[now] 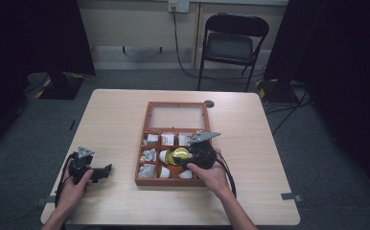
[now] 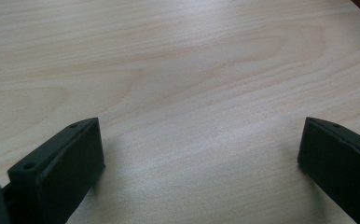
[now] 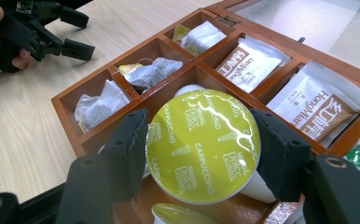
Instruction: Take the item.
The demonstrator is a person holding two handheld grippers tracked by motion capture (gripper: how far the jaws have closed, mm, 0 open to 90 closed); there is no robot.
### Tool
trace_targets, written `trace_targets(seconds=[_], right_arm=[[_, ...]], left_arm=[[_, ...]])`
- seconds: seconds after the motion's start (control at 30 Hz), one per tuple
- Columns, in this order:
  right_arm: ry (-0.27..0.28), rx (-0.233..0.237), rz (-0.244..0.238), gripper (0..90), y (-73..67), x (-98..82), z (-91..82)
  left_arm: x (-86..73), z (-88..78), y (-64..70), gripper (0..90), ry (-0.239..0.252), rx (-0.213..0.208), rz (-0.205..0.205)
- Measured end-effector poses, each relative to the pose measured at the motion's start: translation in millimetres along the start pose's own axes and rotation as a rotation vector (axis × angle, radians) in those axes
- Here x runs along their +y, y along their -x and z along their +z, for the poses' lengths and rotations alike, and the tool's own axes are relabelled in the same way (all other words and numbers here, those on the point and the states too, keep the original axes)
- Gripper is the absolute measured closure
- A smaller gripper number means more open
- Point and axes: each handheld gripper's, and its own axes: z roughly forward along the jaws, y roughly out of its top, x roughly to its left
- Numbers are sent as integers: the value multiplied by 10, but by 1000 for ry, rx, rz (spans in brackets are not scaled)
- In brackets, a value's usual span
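right gripper (image 3: pixel 201 154) squeezing a yellow-lidded coffee pod (image 3: pixel 203 145) by its sides, pod just over the middle row of the wooden box (image 3: pixel 71 98), tea bags (image 3: pixel 148 72) in spots beside it, left gripper (image 1: pixel 107 169) wide open with nothing in it, resting on the bench (image 1: pixel 116 115) left of the box

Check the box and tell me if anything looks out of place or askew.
Nothing looks spilled or damaged. The one thing out of its slot is the yellow-lidded capsule, tilted and clamped in the right gripper above the middle compartments of the wooden box. The tea bags and sachets lie in their compartments.
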Motion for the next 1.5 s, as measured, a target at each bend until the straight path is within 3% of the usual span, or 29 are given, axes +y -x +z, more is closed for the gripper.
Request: trace_targets(seconds=[1.5], right_arm=[[85, -57, 48, 399, 212, 47, -359]], left_arm=[[0, 0, 0, 0, 0, 0, 0]])
